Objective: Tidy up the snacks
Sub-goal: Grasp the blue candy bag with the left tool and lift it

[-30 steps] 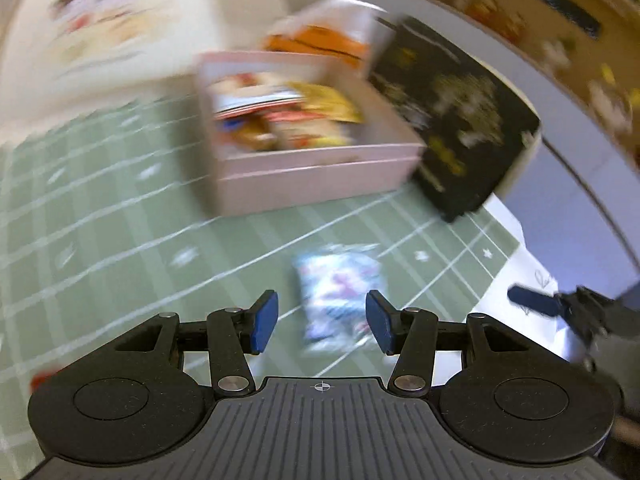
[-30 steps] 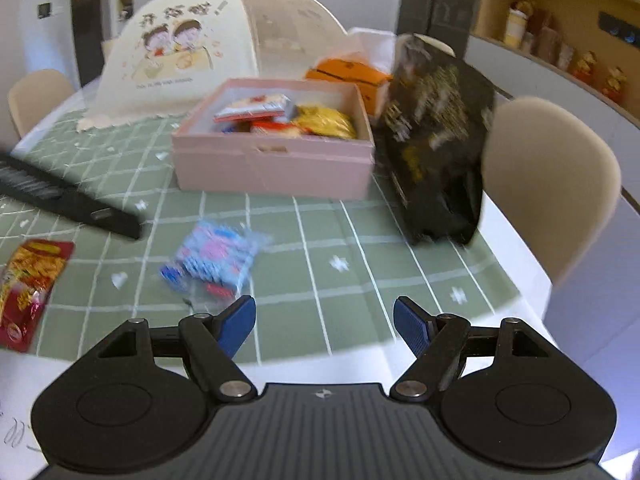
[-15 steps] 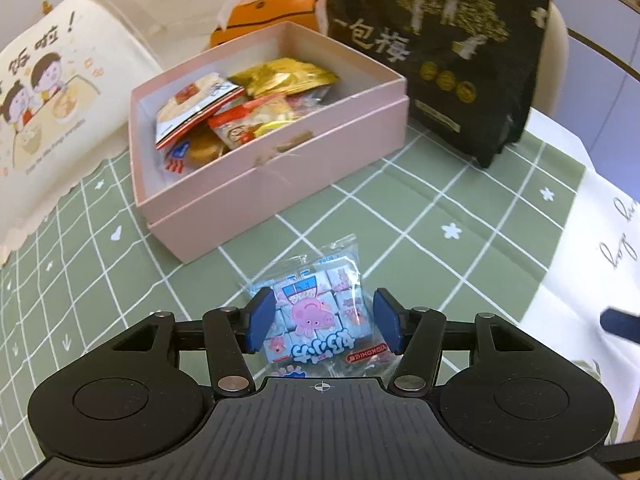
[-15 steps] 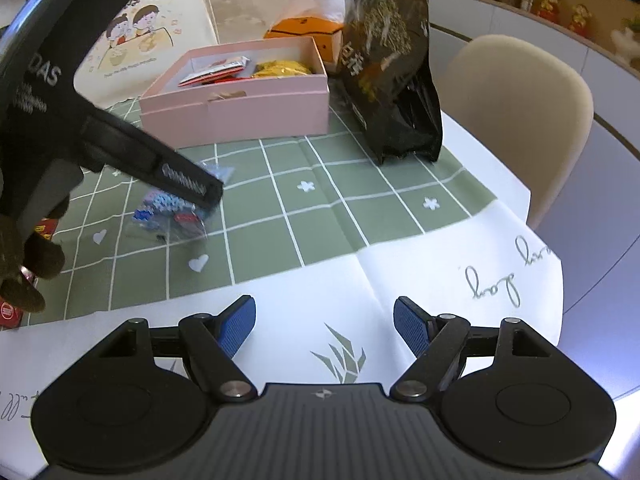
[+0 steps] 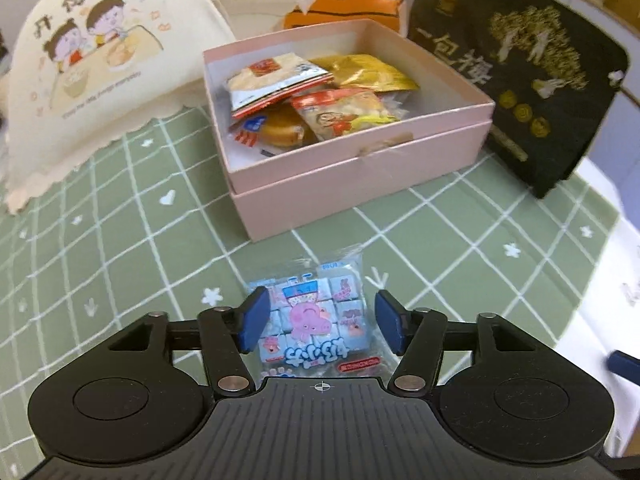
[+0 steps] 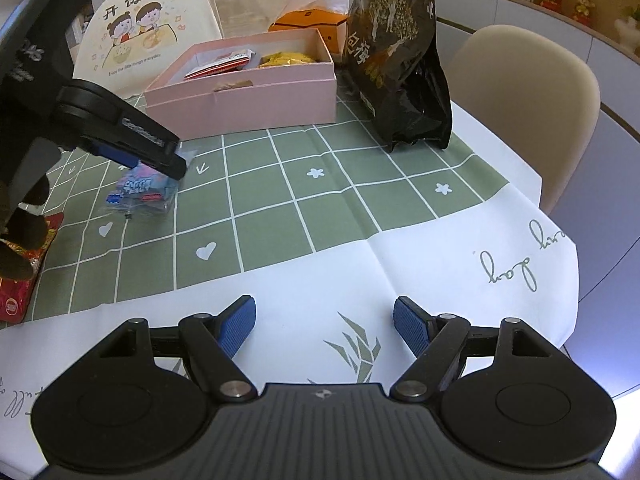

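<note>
Green checked cloth covers the counter (image 5: 120,240), and nearest on it the blue candy packet (image 5: 316,320) is bracketed by the left tool (image 5: 318,322), whose jaws are opening, pads not yet pressing. A centred, low pinch is probably wanted. The right tool (image 6: 324,324) is spread over nothing. Further back, the pink box (image 5: 360,176) is already loaded with wrapped snacks (image 5: 320,96).

The cream food cover (image 6: 152,32), upper left of the frame, carries "开饭啦!" above small print that begins "Enjoy the little things". The black bag (image 5: 516,68), upper right, shows large characters "一包梅". Cursive lettering on the tablecloth (image 6: 508,268) is illegible.
</note>
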A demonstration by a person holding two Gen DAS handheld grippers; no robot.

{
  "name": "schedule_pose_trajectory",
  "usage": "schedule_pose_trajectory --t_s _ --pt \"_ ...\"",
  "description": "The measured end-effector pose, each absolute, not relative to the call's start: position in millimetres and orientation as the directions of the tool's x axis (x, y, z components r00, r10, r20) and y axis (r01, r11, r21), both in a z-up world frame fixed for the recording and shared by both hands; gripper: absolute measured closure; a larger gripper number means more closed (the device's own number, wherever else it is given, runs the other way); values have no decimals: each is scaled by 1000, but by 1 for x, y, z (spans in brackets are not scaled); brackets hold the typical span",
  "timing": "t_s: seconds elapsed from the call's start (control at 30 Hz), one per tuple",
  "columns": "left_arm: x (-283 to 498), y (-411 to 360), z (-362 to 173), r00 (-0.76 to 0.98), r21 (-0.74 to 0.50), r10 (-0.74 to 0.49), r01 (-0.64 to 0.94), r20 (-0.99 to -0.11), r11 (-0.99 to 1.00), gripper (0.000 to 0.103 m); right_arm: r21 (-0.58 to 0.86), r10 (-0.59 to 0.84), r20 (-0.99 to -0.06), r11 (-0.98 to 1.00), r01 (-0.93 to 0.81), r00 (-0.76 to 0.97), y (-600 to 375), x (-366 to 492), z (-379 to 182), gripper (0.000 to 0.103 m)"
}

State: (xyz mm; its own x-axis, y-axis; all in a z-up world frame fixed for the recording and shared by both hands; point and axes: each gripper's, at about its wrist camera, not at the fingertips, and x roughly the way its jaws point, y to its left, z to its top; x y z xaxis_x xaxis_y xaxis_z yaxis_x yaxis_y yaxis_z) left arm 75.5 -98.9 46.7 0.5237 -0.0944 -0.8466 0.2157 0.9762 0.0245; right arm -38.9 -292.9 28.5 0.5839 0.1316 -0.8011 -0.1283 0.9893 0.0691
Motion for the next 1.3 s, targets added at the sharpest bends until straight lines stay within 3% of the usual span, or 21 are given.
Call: schedule_pose_trajectory --t_s 0.03,0.07,0.17,0.23,0.37,0.6,0.7,0.73,0.8,0.93,1.1,1.3 --pt "75 -98 46 514 -3 -131 243 -848 970 22 66 131 -800 989 -130 586 -292 -39 28 26" --pt "74 -95 47 499 -44 -178 268 -848 962 19 62 130 -800 989 -134 586 -291 -39 28 26" --pt "68 -80 56 523 -97 -203 223 -828 970 27 56 134 -799 987 -149 586 -289 -39 28 26" --pt "61 -71 61 561 -62 -149 170 -814 983 27 60 136 -798 987 -148 587 -289 -39 28 25" --pt "74 -63 50 476 -159 -195 115 -857 981 28 48 128 -788 988 -148 602 -284 -42 26 23" --pt "87 -86 36 486 -42 -110 149 -867 988 20 54 134 -767 988 -146 627 -277 -46 22 12" --pt "81 -88 36 496 -2 -107 206 -862 978 31 50 124 -782 989 -137 610 -271 -44 20 3" --pt "77 -84 39 496 -26 -132 214 -858 977 37 51 126 -789 989 -140 601 -271 -41 21 2" --pt "67 -67 43 488 -137 -216 194 -846 971 38 57 148 -805 983 -174 575 -270 -35 22 1" --pt "34 -21 62 524 -281 -291 102 -800 954 38 97 225 -820 961 -260 527 -254 -23 32 10" --pt "-5 51 99 622 -276 -188 -46 -760 960 38 134 375 -795 876 -464 477 -192 -17 46 10" --pt "-50 127 102 624 -265 -41 -270 -780 926 38 120 523 -768 685 -719 370 -97 -35 54 10"
